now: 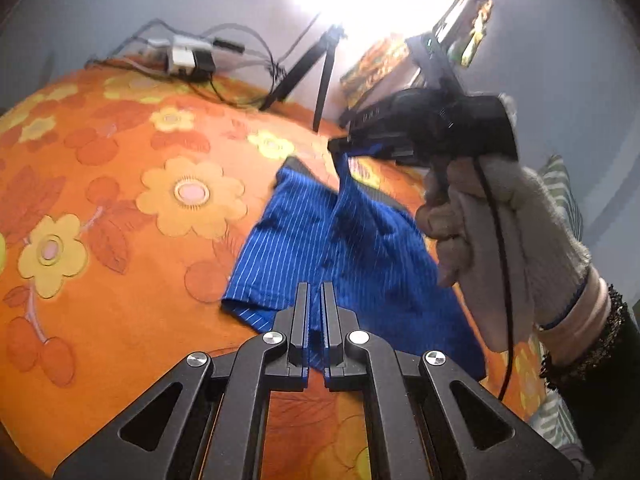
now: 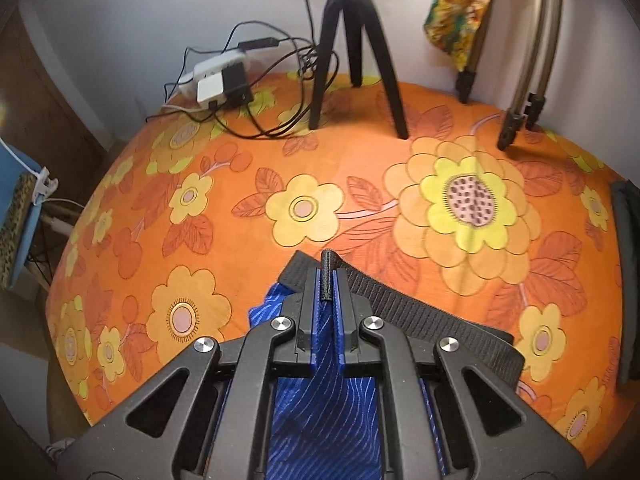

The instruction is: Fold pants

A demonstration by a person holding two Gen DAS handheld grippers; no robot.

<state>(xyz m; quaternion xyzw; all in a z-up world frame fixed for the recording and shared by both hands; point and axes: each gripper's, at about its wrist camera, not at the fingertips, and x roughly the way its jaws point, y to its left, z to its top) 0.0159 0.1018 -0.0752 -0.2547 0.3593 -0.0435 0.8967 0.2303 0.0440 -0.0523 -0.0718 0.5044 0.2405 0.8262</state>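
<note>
Blue pinstriped pants (image 1: 320, 248) with a black waistband (image 2: 420, 320) lie on an orange flowered sheet. My left gripper (image 1: 316, 292) is shut on the near hem of the pants, cloth showing between its fingers. My right gripper (image 2: 327, 280) is shut on the waistband and lifts it off the sheet. In the left wrist view the right gripper (image 1: 340, 146) is held by a gloved hand above the far edge of the pants, with cloth hanging from it.
A black tripod (image 2: 352, 40) stands at the back of the orange sheet (image 2: 280, 168), next to a power strip with cables (image 2: 220, 80). Further tripod legs (image 2: 520, 100) stand at the back right. A dark object (image 2: 628, 280) lies at the right edge.
</note>
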